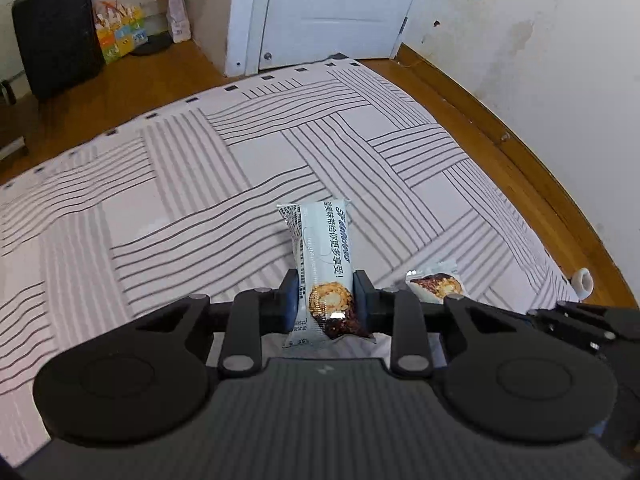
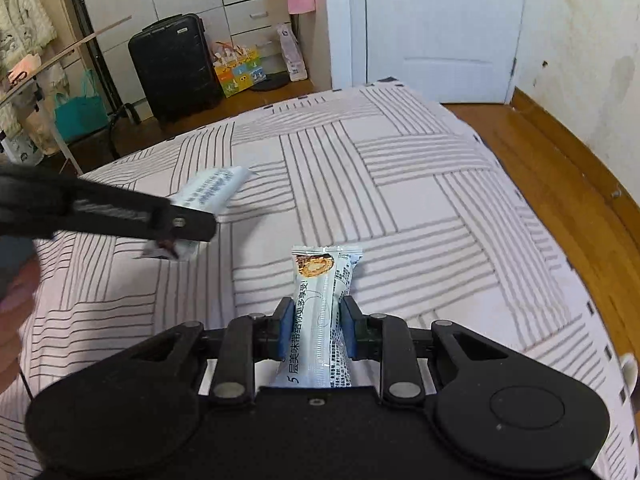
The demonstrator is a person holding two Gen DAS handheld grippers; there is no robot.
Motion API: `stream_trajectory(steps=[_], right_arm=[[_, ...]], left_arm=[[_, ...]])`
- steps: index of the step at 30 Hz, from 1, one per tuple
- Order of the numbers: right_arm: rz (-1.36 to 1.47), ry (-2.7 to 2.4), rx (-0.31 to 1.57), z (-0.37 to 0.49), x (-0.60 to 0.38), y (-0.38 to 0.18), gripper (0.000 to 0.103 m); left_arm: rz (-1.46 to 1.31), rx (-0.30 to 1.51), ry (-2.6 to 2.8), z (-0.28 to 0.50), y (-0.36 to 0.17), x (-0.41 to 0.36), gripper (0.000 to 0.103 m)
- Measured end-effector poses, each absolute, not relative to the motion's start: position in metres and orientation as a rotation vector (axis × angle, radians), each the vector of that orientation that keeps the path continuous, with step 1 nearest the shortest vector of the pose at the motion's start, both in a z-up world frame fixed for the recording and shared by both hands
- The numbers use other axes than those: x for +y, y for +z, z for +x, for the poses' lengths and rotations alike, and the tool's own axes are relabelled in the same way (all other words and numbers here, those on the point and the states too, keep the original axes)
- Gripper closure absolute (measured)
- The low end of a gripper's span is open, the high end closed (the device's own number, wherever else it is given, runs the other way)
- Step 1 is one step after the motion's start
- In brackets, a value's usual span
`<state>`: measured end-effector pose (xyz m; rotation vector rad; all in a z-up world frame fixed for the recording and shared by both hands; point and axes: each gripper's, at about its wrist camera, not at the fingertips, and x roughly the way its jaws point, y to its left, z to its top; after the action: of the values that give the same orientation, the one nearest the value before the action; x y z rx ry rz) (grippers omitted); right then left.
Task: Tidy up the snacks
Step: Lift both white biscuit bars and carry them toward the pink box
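Note:
In the left wrist view, my left gripper [image 1: 326, 284] is shut on a white snack packet [image 1: 324, 248] with a nut-pastry picture, held lengthwise above the striped bed sheet [image 1: 260, 152]. To its right pokes the tip of a second, similar packet [image 1: 436, 286], next to the right gripper's black linkage [image 1: 580, 320]. In the right wrist view, my right gripper [image 2: 317, 306] is shut on that second packet [image 2: 324, 280], which points away over the sheet [image 2: 400, 200]. The left gripper [image 2: 192, 228] reaches in from the left, its packet [image 2: 212, 190] blurred.
The bed fills both views, its far corner near a white door [image 1: 332, 12]. Wooden floor runs along the stained wall on the right. A black suitcase [image 2: 172, 68], a colourful box [image 2: 240, 72] and a teal bag [image 2: 80, 108] stand beyond the bed. A person's hand [image 2: 16, 292] shows at left.

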<state>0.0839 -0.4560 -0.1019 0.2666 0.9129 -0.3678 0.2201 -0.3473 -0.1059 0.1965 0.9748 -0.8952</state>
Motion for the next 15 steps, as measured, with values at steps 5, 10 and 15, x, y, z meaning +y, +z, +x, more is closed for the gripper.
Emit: stream_trajectory(steps=[5, 10, 15], right_arm=[[0.308, -0.367, 0.931, 0.073, -0.438, -0.101, 0.075], [0.257, -0.369, 0.894, 0.058, -0.409, -0.091, 0.075], [0.253, -0.336, 0.885, 0.041, -0.378, -0.086, 0.075]], left_arm=[[0.231, 0.968, -0.891, 0.197, -0.091, -0.316, 0.076], [0.248, 0.949, -0.921, 0.176, -0.079, -0.280, 0.076], [0.294, 0.967, -0.923, 0.158, -0.078, -0.245, 0.076]])
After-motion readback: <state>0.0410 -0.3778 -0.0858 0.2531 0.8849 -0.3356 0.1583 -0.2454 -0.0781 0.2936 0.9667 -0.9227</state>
